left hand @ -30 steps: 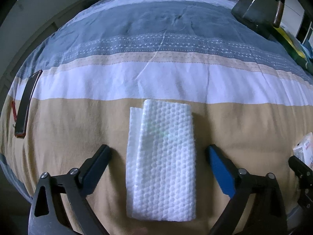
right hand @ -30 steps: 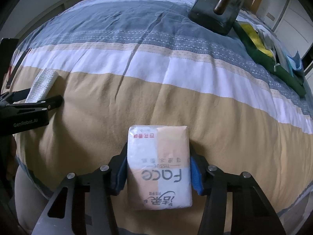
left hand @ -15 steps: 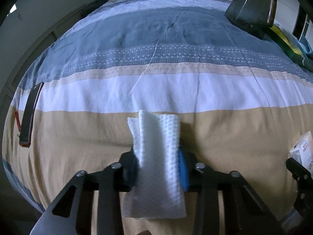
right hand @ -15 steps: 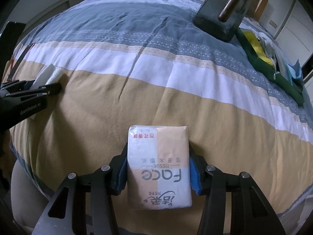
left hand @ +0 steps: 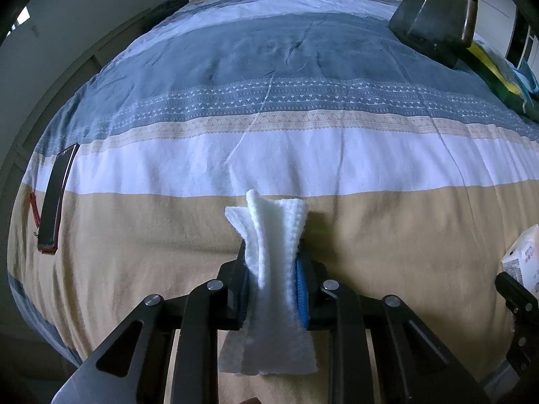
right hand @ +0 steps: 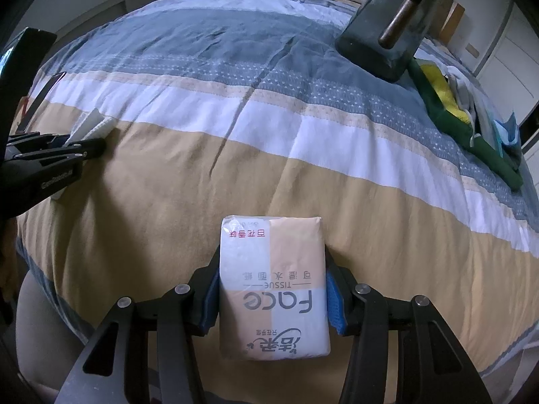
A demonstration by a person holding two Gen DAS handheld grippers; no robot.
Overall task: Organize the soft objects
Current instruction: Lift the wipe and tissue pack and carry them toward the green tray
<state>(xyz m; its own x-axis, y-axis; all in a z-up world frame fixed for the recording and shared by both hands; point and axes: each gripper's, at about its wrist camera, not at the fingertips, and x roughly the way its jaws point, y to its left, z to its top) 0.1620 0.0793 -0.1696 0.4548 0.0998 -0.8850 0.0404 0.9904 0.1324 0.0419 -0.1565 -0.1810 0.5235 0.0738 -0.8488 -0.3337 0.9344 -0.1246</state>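
Both items sat on the tan band of the striped bedspread (left hand: 387, 222) near its foot edge. The left gripper (left hand: 273, 282) was closing on the white dimpled paper towel, folded to a strip (left hand: 269, 289); the blue pads pinched it at mid-length, so it bunched into a waist and flared at both ends. Its long axis ran straight away from the tongs, toward the head of the bed. The right gripper (right hand: 272, 294) was clenched on the rectangular white-and-peach plastic pack of face tissues (right hand: 273, 286), one pad on each long side, long axis likewise pointing up the bed. The dark green fabric tray holding yellow and white cloths (right hand: 471, 131) lay at the bed's right edge, up-bed and right of the pack, so the right hand was the nearer one (judged the likely drop point). A second earlier the left jaws stood wide open either side of the towel, which lay flat and unbunched; the right grip on the pack was unchanged.
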